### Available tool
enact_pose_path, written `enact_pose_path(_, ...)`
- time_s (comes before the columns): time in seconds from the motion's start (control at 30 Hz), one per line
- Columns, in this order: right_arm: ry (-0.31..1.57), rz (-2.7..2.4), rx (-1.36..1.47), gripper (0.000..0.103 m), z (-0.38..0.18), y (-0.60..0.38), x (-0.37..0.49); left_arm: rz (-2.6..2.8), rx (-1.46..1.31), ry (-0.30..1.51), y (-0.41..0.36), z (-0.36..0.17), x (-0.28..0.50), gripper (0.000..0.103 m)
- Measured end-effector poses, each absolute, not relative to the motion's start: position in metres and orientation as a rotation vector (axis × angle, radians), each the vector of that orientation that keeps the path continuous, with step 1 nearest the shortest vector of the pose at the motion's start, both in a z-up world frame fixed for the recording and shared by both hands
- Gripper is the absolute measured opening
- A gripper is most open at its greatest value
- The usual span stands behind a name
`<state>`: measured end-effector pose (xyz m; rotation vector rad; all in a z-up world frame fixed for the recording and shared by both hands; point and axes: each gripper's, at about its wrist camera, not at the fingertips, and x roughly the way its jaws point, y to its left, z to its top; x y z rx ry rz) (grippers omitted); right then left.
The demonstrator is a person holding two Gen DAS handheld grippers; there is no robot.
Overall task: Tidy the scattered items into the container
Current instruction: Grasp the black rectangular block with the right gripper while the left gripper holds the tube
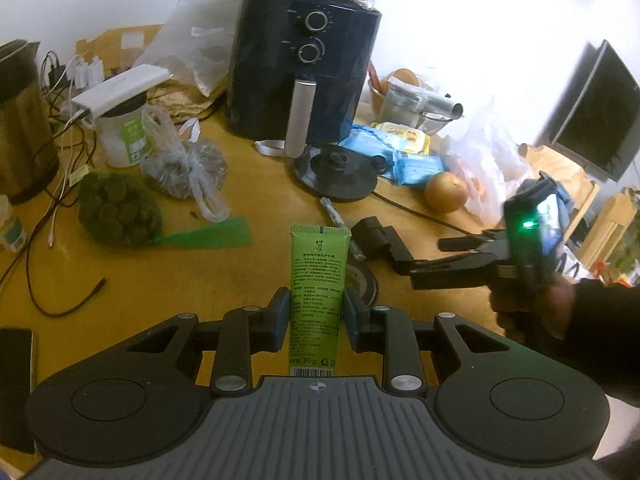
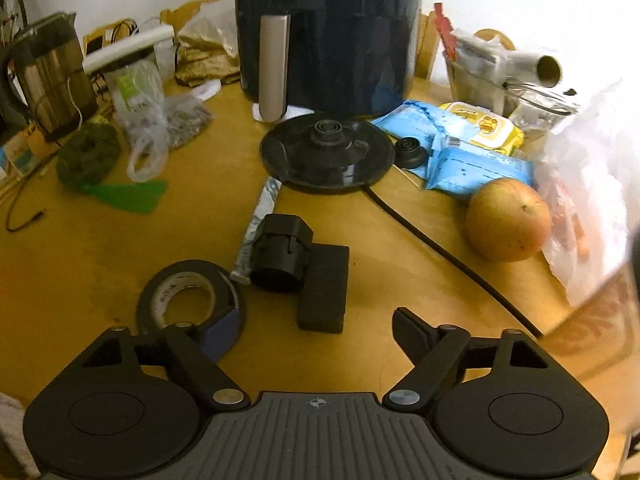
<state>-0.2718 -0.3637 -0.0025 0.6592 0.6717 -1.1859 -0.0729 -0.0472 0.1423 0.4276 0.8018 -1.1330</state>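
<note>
My left gripper (image 1: 316, 312) is shut on a green tube (image 1: 318, 276), which stands upright between the pads above the wooden table (image 1: 240, 280). In the right wrist view my right gripper (image 2: 316, 332) is open just above the table with nothing between its fingers. A black adapter block (image 2: 308, 268) lies right in front of the gap. A roll of black tape (image 2: 188, 296) lies by the left finger, and a patterned pen (image 2: 260, 220) lies beyond it. In the left wrist view the right gripper (image 1: 434, 258), held by a hand (image 1: 532, 308), reaches towards the adapter block (image 1: 378, 236).
A dark air fryer (image 2: 332, 32) stands at the back, with a kettle base (image 2: 328, 152) and its cord (image 2: 440, 252) in front. A round fruit (image 2: 508, 220), blue and yellow wipe packs (image 2: 476, 164) and plastic bags crowd the right. A kettle (image 2: 48, 72), jar and bagged goods (image 1: 116, 208) fill the left.
</note>
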Motion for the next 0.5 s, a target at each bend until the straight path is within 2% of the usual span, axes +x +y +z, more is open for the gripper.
enact_pose_path(0.2,0.736,-1.180,0.667,0.055,-0.029,-0.384,-0.264,-1.101,0.417,0.814,-0.039,0.143,-0.072,0.028)
enact_pose_path(0.3,0.738,-1.171,0.672,0.036,-0.033,-0.386,-0.264,-1.091,0.415,0.816,-0.037,0.143,-0.072,0.028)
enact_pose_path(0.5,0.733,-1.173,0.704,0.034,-0.031,-0.378,-0.270,-1.085,0.405,0.821,-0.036,0.142,-0.071,0.028)
